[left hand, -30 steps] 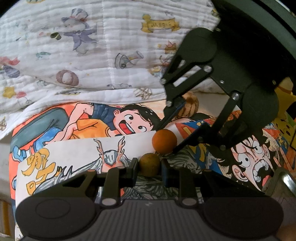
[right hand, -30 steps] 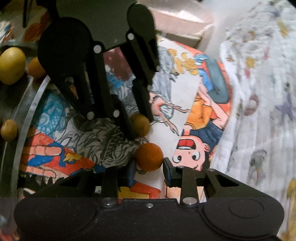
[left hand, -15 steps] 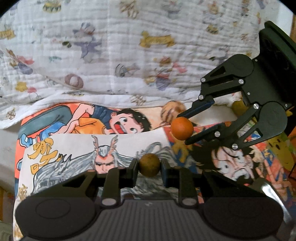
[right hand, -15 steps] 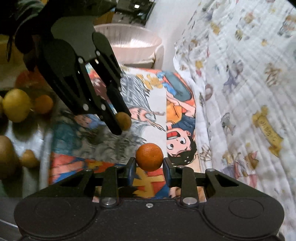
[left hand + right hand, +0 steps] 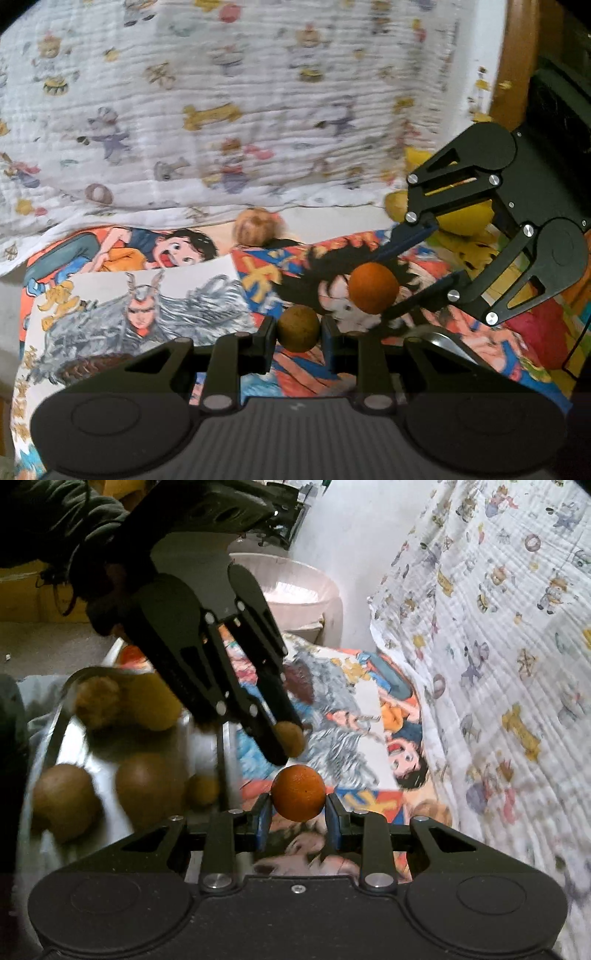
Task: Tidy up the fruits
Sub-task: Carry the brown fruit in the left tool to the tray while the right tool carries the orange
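A: Left wrist view: what sits between the jaws of the left gripper (image 5: 298,328)?

B: A small brown fruit (image 5: 298,328), round, with a dull, rough skin. The jaws pinch it from both sides. Beyond them and to the right, the right gripper (image 5: 373,290) pinches a small orange (image 5: 373,288), a smooth bright ball, between its jaws.

A: And underneath?

B: A glossy cartoon-print mat (image 5: 147,295). Beyond it hangs a crinkled white quilt (image 5: 221,110) printed with small figures, and a round tan fruit (image 5: 255,232) lies at its foot.

A: What differs from half a second ago?

B: Both grippers have lifted and swung toward the metal tray (image 5: 207,734); in the right wrist view the tray now fills the space left of the jaws, where before it sat further off.

A: What does the tray hold?

B: Several brownish and yellowish fruits, blurred: one oval (image 5: 64,801) nearest, a rounder one (image 5: 147,786) beside it, a small one (image 5: 202,789) at the rim. A pale plastic basin (image 5: 295,590) stands far ahead; its contents cannot be seen.
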Tool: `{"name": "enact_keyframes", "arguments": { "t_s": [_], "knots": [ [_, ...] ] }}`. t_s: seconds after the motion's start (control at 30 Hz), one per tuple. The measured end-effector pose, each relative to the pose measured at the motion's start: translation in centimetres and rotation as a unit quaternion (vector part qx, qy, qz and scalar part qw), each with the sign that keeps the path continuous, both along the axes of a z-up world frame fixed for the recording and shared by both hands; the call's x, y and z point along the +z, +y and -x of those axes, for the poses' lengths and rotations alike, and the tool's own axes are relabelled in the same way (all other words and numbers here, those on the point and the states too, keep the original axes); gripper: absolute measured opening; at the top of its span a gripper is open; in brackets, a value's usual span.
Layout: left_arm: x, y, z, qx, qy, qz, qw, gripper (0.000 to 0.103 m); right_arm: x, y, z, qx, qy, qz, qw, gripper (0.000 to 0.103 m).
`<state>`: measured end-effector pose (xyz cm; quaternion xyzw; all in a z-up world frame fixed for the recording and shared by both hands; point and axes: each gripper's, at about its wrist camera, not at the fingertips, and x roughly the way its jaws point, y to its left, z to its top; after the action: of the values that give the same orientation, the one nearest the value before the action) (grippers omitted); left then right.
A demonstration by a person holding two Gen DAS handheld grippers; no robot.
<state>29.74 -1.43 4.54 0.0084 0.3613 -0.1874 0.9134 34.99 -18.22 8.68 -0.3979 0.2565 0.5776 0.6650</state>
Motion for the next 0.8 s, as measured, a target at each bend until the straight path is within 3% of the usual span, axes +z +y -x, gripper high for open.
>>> {"name": "enact_keyframes", "arguments": {
  "t_s": [0.5, 0.8],
  "knots": [
    [-0.9, -5.3, 5.6, -0.081, -0.006, -0.008, 0.9967, 0.028, -1.5, -5.6, 10.1, -0.034, 0.032, 0.035, 0.998, 0.033],
    [-2.1, -9.4, 7.0, -0.162, 0.028, -0.050, 0.9852, 0.028, -2.9, -7.5, 12.9, -0.040, 0.046, 0.059, 0.996, 0.033]
  ]
}}
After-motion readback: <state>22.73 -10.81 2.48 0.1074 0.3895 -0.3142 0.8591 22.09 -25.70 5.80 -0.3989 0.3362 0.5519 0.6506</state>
